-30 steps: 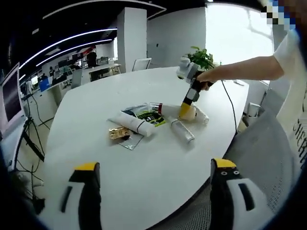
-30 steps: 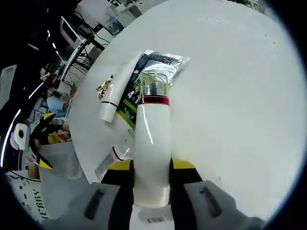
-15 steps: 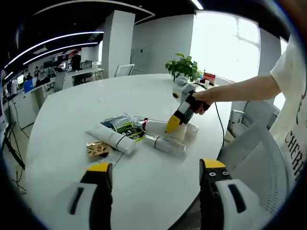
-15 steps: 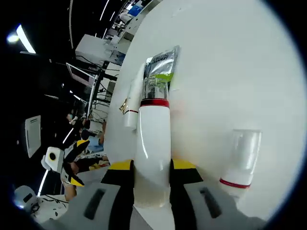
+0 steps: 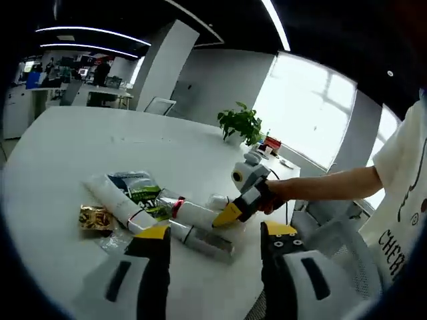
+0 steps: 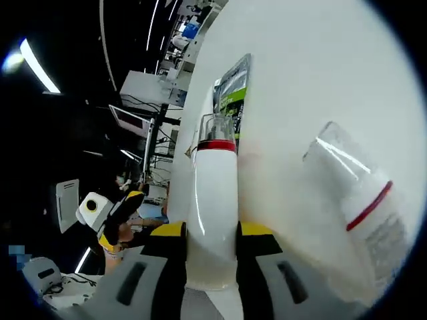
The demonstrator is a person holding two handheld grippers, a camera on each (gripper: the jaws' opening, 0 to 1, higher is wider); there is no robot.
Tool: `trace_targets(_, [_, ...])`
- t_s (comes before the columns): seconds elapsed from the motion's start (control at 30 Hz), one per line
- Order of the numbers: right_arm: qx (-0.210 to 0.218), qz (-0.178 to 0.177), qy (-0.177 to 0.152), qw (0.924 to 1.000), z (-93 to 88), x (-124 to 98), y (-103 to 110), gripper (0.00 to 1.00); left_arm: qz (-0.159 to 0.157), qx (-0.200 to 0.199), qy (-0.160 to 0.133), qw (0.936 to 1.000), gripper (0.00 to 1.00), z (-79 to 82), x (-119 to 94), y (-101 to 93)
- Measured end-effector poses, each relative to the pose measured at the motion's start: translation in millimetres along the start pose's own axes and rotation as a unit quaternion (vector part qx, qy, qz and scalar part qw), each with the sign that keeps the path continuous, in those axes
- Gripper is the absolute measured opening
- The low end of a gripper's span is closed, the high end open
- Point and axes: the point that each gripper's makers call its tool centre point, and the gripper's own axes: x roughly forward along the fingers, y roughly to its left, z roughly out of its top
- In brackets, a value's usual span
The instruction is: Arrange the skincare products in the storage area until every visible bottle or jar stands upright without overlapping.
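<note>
Two tools at work over a white table (image 5: 60,143). Right tool (image 6: 211,230) closed around the lower body of a white bottle (image 6: 212,200) with a red band and clear cap, gripped between yellow-tipped jaws, cap end pointing away from the camera. Same bottle (image 5: 193,212) seen in the left gripper view, lying low and nearly flat just above the table, held at its base by the right tool (image 5: 230,212) with a hand (image 5: 270,195) behind it. Left tool (image 5: 212,233) spread wide with nothing between its jaws, hovering near the table edge in front of the pile.

Beside the held bottle, a second white bottle (image 6: 357,207) with a red stripe and clear cap, lying on its side; same one (image 5: 200,240) just in front of the left tool. Further along the table, a white tube (image 5: 117,202) lying flat, a green-and-black sachet (image 5: 141,193) next to it and partly under the bottles, and a small gold packet (image 5: 95,217) near the tube. Potted plant (image 5: 241,123) at the far side of the table.
</note>
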Motion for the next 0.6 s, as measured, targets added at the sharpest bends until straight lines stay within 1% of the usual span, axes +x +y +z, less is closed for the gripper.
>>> trace_targets(0.1, [0.000,0.006,0.006,1.0000,-5.8,8.0,2.4,0.27,-0.010,-0.023,0.003,0.9997,0.45,-3.5,13.0,0.8])
trace_targets(0.13, [0.003,0.011,0.005,0.9999,-6.3,10.1,4.2,0.27,-0.011,-0.023,0.004,0.9997,0.45,-4.4,16.3,2.1])
trace_targets(0.2, [0.014,0.025,-0.002,0.9996,-6.6,14.3,9.2,0.27,0.001,-0.029,0.015,0.9995,0.44,-10.1,23.1,10.8])
trace_targets(0.27, [0.024,0.038,-0.010,0.9990,-7.8,18.4,14.3,0.27,-0.001,-0.046,0.022,0.9987,0.44,-14.3,28.0,13.8])
trace_targets(0.3, [0.031,0.046,-0.014,0.9984,-8.3,19.8,16.7,0.27,-0.007,-0.065,0.024,0.9976,0.43,-16.5,31.2,14.9])
trace_targets(0.37, [0.046,0.056,-0.026,0.9970,-9.2,22.0,18.9,0.27,-0.008,-0.080,0.019,0.9966,0.43,-17.6,35.7,19.9])
trace_targets(0.4, [0.051,0.059,-0.032,0.9965,-8.7,22.3,19.0,0.27,-0.003,-0.098,0.019,0.9950,0.43,-19.0,37.2,22.7])
trace_targets(0.47, [0.062,0.070,-0.041,0.9948,-9.0,21.8,20.1,0.27,0.001,-0.115,0.012,0.9933,0.42,-19.5,39.9,28.6])
trace_targets(0.53, [0.067,0.086,-0.051,0.9928,-8.2,19.7,24.9,0.27,0.013,-0.129,0.004,0.9916,0.37,-18.6,40.6,34.2])
trace_targets(0.6, [0.072,0.102,-0.061,0.9902,-6.3,16.1,32.5,0.27,0.025,-0.135,0.004,0.9905,0.29,-20.8,39.5,43.3])
